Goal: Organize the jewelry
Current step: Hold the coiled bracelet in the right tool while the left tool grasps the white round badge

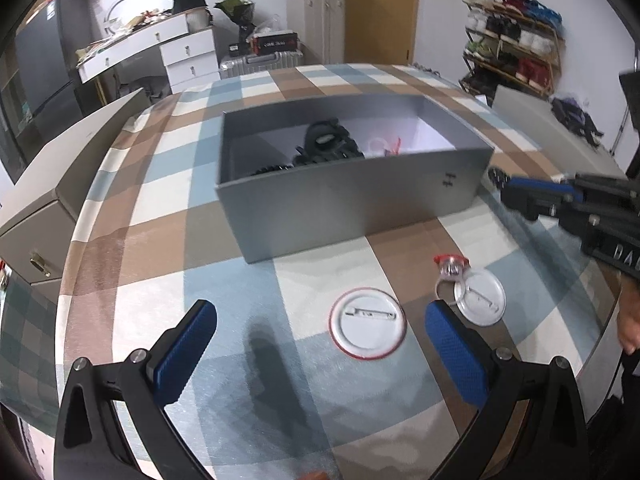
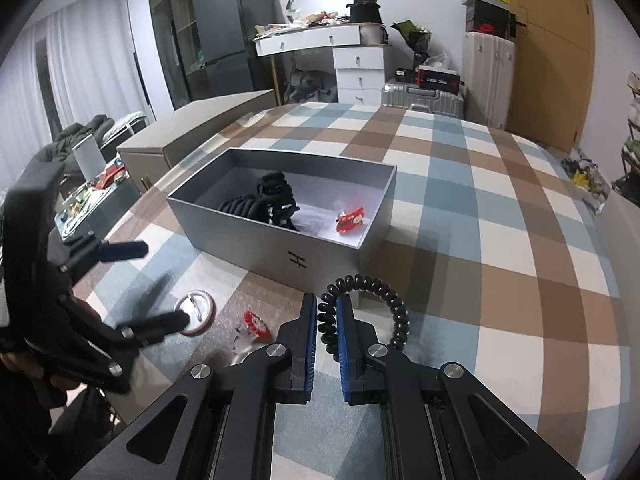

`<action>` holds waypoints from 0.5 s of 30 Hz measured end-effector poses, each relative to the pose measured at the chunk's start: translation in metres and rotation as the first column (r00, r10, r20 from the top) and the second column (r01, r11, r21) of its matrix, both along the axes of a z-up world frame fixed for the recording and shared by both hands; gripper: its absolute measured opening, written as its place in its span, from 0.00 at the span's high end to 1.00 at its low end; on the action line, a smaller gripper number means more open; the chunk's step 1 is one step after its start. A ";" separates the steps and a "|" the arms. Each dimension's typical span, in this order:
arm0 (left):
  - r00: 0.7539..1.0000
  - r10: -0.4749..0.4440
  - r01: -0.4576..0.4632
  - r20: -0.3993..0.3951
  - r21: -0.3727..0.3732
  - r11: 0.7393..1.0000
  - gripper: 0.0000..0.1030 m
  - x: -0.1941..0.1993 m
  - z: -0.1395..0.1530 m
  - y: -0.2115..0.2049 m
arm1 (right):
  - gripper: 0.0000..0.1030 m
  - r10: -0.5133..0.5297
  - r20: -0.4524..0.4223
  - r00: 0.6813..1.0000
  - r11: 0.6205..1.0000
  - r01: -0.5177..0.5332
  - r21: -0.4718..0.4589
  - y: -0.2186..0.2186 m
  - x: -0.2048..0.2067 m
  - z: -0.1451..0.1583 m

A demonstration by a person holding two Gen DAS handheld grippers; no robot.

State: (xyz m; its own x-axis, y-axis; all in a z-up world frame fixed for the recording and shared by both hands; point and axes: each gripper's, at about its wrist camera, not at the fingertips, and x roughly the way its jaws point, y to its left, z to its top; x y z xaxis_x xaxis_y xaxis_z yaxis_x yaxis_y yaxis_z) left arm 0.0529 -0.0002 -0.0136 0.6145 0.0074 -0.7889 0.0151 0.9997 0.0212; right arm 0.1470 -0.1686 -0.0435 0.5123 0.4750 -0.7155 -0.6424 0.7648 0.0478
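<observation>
My right gripper (image 2: 326, 302) is shut on a black spiral hair tie (image 2: 396, 308), which loops out just above the checked cloth near the front corner of the open grey box (image 2: 260, 244). The box holds black hair ties and a claw clip (image 2: 276, 196) and a red trinket (image 2: 350, 216). My left gripper (image 1: 320, 312) hangs open over a white pin badge (image 1: 367, 323) lying back side up. A second badge (image 1: 480, 298) and a clear ring with a red top (image 1: 452, 266) lie to its right. In the left wrist view the right gripper (image 1: 504, 184) shows beside the box (image 1: 352, 200).
A checked tablecloth (image 2: 500, 240) covers the table. A long grey cabinet (image 2: 192, 132) stands along its left side. A person's hand (image 1: 628, 320) shows at the table's right edge. Drawers, suitcases and a shoe rack line the far walls.
</observation>
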 end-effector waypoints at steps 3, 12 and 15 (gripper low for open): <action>1.000 -0.013 0.013 -0.013 0.017 1.000 0.01 0.001 -0.003 -0.003 | 0.91 0.001 0.005 1.000 1.000 -0.001 0.007 0.000 -0.001 0.002; 0.997 -0.075 0.074 -0.029 -0.007 0.997 0.12 -0.001 -0.007 -0.009 | 0.91 0.001 0.018 1.000 1.000 -0.002 0.017 -0.001 -0.003 0.008; 0.994 -0.103 0.102 -0.037 -0.005 0.995 0.27 -0.003 -0.009 -0.013 | 0.91 0.000 0.018 1.000 1.000 -0.001 0.018 -0.002 -0.003 0.008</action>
